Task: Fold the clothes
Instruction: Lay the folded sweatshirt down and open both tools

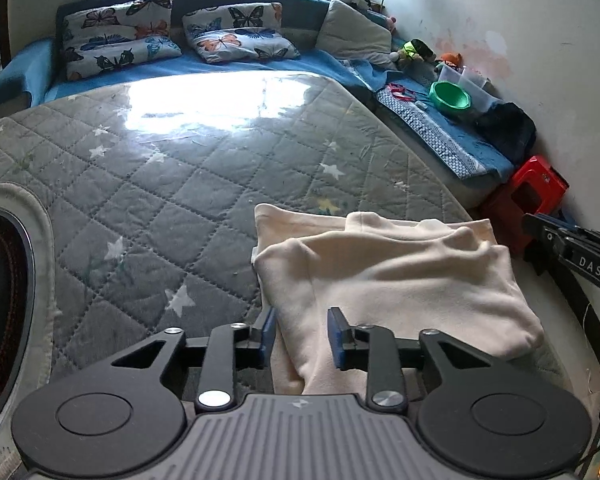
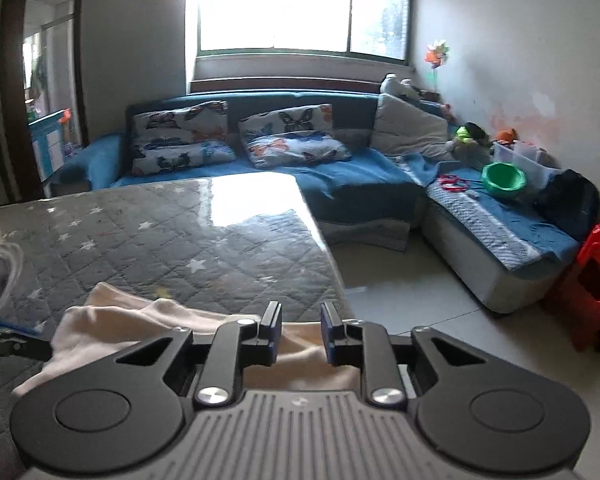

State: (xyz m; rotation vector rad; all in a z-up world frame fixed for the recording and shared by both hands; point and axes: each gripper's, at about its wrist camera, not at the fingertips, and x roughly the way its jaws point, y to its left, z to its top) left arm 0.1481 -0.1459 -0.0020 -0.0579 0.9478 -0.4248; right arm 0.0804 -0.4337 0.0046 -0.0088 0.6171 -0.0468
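- Where the quilted grey tabletop [image 1: 148, 184] meets its near right corner, a cream garment [image 1: 388, 280] lies partly folded, its upper layer bunched into ridges.
- Left gripper [image 1: 302, 334] stands over the garment's near left edge, jaws narrowly parted, cloth between them but the pads not pressing it.
- Right gripper [image 2: 301, 334] hangs above the garment's right edge, jaws narrowly parted and gripping nothing.
- Beyond the garment, a blue sofa [image 2: 360, 176] carries butterfly pillows [image 2: 292, 140].
- A green bowl [image 2: 504, 178] sits on the sofa, right of the garment.
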